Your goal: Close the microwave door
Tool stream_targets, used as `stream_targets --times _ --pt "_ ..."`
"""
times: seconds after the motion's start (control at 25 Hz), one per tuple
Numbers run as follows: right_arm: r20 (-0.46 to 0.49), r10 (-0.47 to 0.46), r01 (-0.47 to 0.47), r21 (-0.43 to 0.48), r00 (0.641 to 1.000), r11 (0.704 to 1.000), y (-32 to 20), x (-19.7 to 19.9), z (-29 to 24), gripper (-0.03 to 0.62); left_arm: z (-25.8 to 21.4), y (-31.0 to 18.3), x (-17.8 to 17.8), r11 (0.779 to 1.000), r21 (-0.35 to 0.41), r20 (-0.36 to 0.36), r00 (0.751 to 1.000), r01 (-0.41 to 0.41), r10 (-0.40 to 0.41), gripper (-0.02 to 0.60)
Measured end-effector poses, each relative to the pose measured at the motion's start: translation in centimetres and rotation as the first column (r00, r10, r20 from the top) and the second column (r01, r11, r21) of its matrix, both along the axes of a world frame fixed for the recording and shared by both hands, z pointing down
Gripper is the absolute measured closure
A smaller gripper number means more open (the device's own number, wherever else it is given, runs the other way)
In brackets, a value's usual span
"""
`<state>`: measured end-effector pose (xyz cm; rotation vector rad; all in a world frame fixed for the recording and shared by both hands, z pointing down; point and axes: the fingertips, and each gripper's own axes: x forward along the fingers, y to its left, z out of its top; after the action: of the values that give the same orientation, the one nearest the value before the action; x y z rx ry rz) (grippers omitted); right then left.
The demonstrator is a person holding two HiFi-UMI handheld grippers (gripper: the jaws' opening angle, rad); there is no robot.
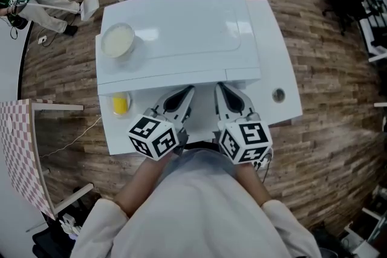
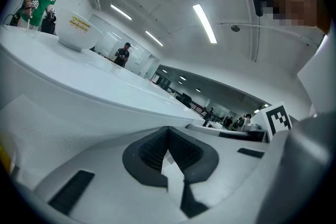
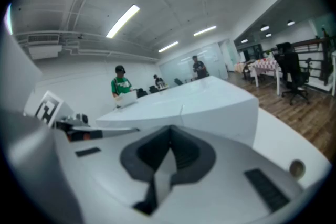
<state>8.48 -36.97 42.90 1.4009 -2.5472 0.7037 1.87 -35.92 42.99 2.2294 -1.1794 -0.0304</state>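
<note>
We record the microwave standing on the white table, with its door flush with the front as seen from above. A pale bowl sits on its top at the left. A yellow object lies on the table by the front left corner. The left gripper and the right gripper point at the front side by side, each with its jaws pressed together on nothing.
</note>
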Motion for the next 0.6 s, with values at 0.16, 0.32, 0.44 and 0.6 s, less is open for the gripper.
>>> stream_targets --times 0.16,0.32,0.44,0.6 --pt "0.003 -0.003 0.003 0.004 1.0 1.0 0.0 -0.1 0.1 0.571 0.2 0.0 -0.2 1.0 -0.005 0.0 1.0 0.001 -0.001 0.568" --pt "-0.011 -0.013 0.013 0.0 1.0 1.0 0.2 -0.1 0.0 0.571 0.1 0.1 0.1 1.0 -0.005 -0.014 1.0 -0.003 0.003 0.568" --pt "-0.015 -0.016 0.016 -0.001 1.0 1.0 0.6 -0.1 -0.1 0.571 -0.2 0.2 0.6 1.0 0.001 -0.022 1.0 -0.014 0.014 0.568" --pt "-0.016 -0.018 0.018 0.002 1.0 1.0 1.2 0.2 -0.2 0.571 -0.4 0.5 1.1 1.0 0.009 -0.027 0.999 -0.025 0.026 0.568"
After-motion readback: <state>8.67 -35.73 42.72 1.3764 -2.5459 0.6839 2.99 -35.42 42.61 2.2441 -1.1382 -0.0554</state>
